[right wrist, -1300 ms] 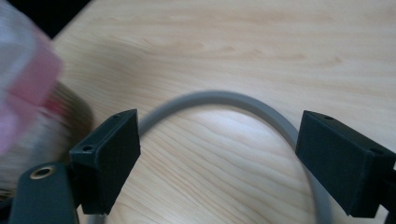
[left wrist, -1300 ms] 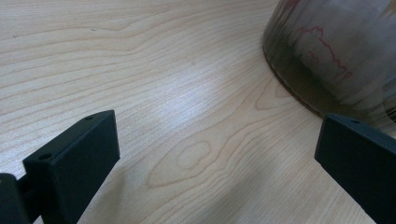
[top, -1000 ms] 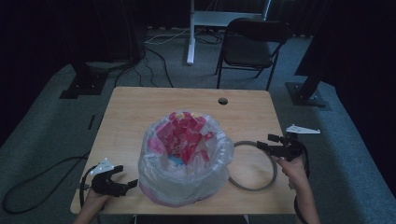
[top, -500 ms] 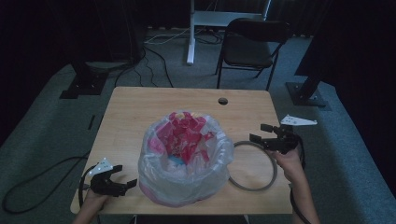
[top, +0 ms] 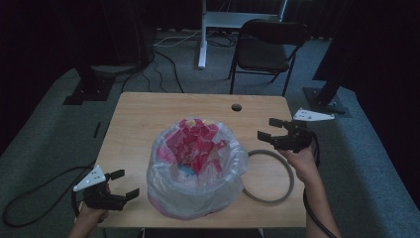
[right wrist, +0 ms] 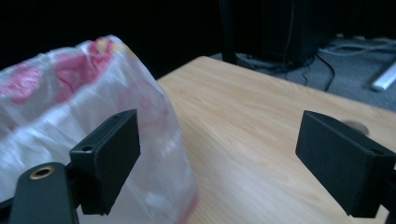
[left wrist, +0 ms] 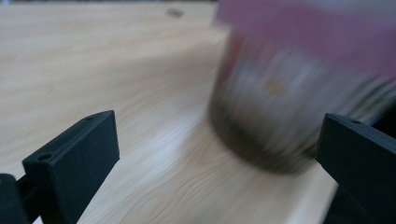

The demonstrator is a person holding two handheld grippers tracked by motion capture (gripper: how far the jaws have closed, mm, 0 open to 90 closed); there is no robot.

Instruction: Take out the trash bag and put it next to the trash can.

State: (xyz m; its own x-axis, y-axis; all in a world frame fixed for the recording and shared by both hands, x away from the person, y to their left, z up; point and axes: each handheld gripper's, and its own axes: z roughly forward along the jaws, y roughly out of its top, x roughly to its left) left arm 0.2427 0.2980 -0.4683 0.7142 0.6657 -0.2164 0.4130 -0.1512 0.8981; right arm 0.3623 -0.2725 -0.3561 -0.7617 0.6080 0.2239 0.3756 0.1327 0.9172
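ITEM: bag (top: 198, 171) – clear plastic, liner of a low bin, stuffed w/ pink-red scraps (top: 195, 141). Sited mid-counter (top: 143, 119), slightly toward near edge; mouth open, rim spread wide.

CHANGE: right hand-held gripper (top: 275, 133) is noted to have been moved up and in from the counter's right edge over approx. the last sec; now held above the right side, jaws spread wide, pointed at the bag's upper right rim, nothing gripped. In the right gripper view the bag (right wrist: 88, 126) is seen just past the left jaw, not yet between the jaws. Left hand-held gripper (top: 121, 186) is judged about unchanged: near left corner, jaws wide, empty, aimed at the bag's lower left side. Left gripper view is blurred; bag base (left wrist: 289, 93) is made out ahead, apart from the jaws.

MEANING: an approach to the bag rim from both sides is judged to be in hand; no grasp yet made.

OTHER: grey ring (top: 270, 176) – flat on counter, just right of the bag, under the right forearm's path. Cable hole (top: 236, 107) – far edge. Chair (top: 267, 49) and stand legs – on floor beyond, well apart.

OBSTRUCTIONS: none between jaws and bag. Ring may be snagged if the right hand is dropped low. Film is thin and slack; could slip from a shallow pinch.
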